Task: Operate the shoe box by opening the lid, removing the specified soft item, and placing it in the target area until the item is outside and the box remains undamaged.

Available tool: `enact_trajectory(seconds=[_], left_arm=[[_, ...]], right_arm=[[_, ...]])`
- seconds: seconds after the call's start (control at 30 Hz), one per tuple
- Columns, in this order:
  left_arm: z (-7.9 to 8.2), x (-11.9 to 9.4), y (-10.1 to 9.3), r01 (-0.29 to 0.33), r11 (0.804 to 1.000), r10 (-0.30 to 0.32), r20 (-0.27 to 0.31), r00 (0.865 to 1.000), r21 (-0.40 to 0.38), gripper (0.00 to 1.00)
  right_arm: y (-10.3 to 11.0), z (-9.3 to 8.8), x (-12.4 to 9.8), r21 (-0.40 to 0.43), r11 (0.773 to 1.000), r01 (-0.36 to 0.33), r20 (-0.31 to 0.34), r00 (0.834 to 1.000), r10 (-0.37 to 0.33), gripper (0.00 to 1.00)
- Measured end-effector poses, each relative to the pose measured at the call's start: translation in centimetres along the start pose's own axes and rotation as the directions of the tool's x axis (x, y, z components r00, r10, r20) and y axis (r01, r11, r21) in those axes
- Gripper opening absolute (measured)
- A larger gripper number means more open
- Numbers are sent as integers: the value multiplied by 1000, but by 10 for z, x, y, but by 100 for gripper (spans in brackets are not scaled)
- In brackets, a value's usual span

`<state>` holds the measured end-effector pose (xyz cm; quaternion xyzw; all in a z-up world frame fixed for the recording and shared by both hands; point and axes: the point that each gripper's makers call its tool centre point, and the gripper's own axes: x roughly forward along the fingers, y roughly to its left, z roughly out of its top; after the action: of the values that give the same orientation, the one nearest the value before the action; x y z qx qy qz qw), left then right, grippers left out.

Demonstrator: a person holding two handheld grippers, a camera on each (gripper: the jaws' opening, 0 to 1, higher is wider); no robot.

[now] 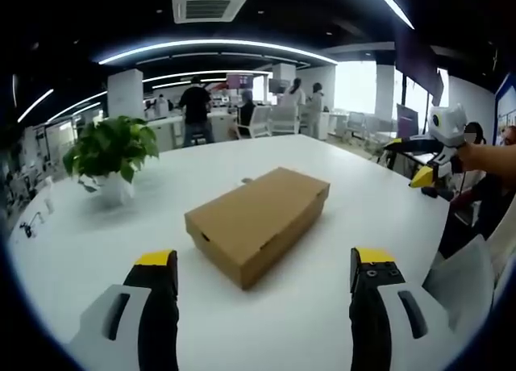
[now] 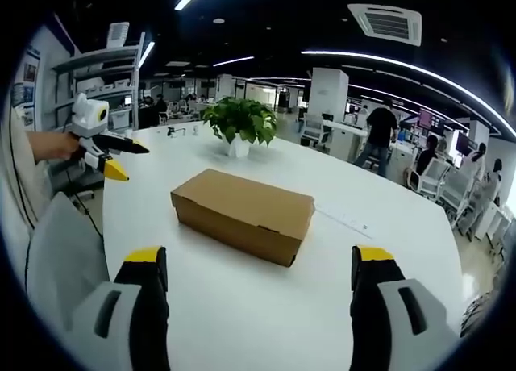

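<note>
Box [image 1: 259,223] closed, lid on, flat on white table [image 1: 121,226], roughly mid-table. In left gripper view, long axis diagonal: near end low and left, far end up and right toward the far table edge. In right gripper view, box [image 2: 243,214] again diagonal, long side facing the camera, one end upper left, the other lower right. Left gripper [image 1: 262,274] wide open, yellow-tipped jaws well apart, box ahead and between them, not touched. Right gripper [image 2: 260,270] likewise wide open, box ahead and centred between the jaws, clear of both. Right gripper also seen at right edge of left gripper view, held in a hand beyond the table edge, well apart from box; left gripper same at left edge of right gripper view. Plant [image 1: 111,149] in white pot on table beyond box, apart from it. People standing at desks in background.
</note>
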<state>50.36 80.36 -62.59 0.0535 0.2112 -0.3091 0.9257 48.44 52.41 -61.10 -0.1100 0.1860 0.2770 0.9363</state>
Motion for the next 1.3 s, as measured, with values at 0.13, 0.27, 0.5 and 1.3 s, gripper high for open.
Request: enact_trajectory(seconds=[0.13, 0.27, 0.5, 1.3], left_arm=[[-1, 7, 2, -9, 1000, 9, -5, 1000, -4, 87], [-2, 14, 5, -16, 1000, 16, -6, 1000, -10, 83], [-4, 27, 6, -24, 999, 24, -7, 1000, 33, 73], [-40, 80, 17, -108, 994, 110, -97, 989, 18, 62]], right_arm=[[-2, -2, 10, -20, 1000, -17, -15, 1000, 17, 87], [-5, -5, 19, -28, 999, -33, -24, 999, 32, 85], [-12, -7, 36, -59, 996, -60, -32, 998, 58, 80], [-36, -26, 103, -125, 980, -153, -106, 984, 140, 62]])
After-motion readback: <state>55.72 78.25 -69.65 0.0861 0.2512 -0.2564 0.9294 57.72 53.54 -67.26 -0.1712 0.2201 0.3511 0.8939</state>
